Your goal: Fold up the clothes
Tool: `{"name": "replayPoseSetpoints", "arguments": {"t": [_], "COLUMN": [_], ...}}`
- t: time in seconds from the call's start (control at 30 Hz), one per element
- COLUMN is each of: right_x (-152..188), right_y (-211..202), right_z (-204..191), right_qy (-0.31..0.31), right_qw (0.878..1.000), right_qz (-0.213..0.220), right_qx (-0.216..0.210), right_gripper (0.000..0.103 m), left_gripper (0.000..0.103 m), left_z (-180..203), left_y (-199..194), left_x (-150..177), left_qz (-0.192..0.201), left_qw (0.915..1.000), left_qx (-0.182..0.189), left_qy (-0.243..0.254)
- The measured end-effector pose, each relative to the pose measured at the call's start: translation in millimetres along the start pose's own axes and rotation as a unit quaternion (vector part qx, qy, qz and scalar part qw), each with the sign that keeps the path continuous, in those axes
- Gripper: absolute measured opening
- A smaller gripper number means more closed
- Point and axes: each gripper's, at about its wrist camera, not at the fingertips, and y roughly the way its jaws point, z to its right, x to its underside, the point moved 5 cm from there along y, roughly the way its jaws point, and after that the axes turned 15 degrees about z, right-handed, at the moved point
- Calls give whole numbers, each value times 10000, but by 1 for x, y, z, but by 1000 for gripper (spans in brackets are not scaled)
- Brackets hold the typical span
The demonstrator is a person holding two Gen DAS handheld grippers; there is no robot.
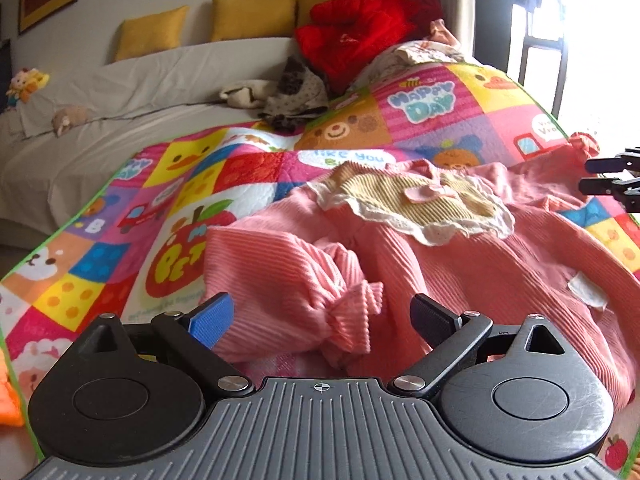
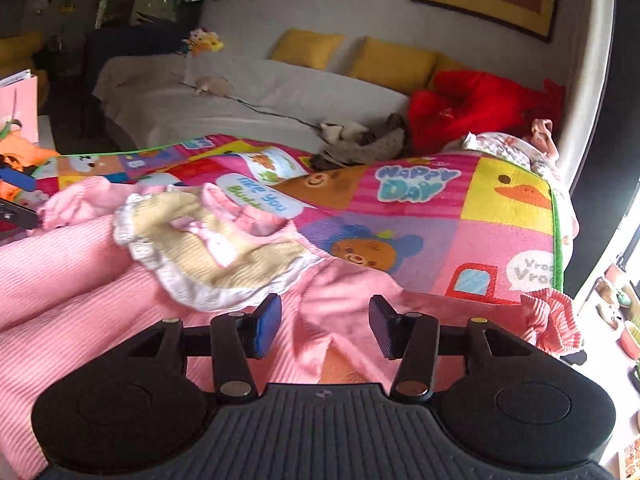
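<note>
left hand-held gripper [image 1: 320, 320] and right hand-held gripper [image 2: 324, 326] both spread apart, empty, over pink garment [image 1: 460, 264]
garment lies flat on patchwork quilt [image 1: 432, 104] just ahead of both; left faces bunched sleeve [image 1: 288, 280], right faces shoulder by cream bib [image 2: 224, 256]. risk: pinching quilt along with thin fabric, or sleeve cuff slipping out and fold going crooked. no containers in view.

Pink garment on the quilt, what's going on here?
A person with two handheld grippers is starting to fold the pink garment spread on the quilt. Left gripper is open around the bunched sleeve cuff; right gripper is open over the other side. Neither is gripping yet.
</note>
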Motion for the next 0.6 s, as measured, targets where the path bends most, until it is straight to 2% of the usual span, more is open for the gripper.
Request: {"name": "replayPoseSetpoints", "arguments": {"t": [0.17, 0.3, 0.37, 0.47, 0.53, 0.57, 0.6], "right_x": [11, 35, 46, 58, 62, 62, 58], "right_y": [-53, -77, -84, -85, -80, -78, -76], "right_z": [-50, -93, -113, -134, -140, -142, -138], "right_qy": [-119, -84, -206, -274, -395, -415, -364], "right_qw": [9966, 9856, 9801, 9774, 9807, 9828, 9855], "right_qz": [-82, -455, -512, -540, -446, -356, -283], "right_qx": [-817, -1628, -1907, -2023, -1860, -1762, -1635], "right_gripper": [50, 54, 54, 55, 55, 53, 25], "left_gripper": [98, 98, 99, 99, 99, 99, 99], "left_z": [26, 49, 64, 89, 99, 104, 107], "left_y": [-26, -50, -63, -78, -83, -85, -86], "left_x": [3, 3, 7, 19, 28, 33, 37], "left_qz": [83, 148, 113, -38, -154, -211, -264], "left_qw": [9993, 9978, 9953, 9894, 9868, 9858, 9853], "left_qx": [376, 601, 870, 1275, 1402, 1441, 1459], "left_qy": [-5, 236, 403, 688, 795, 832, 854]}}
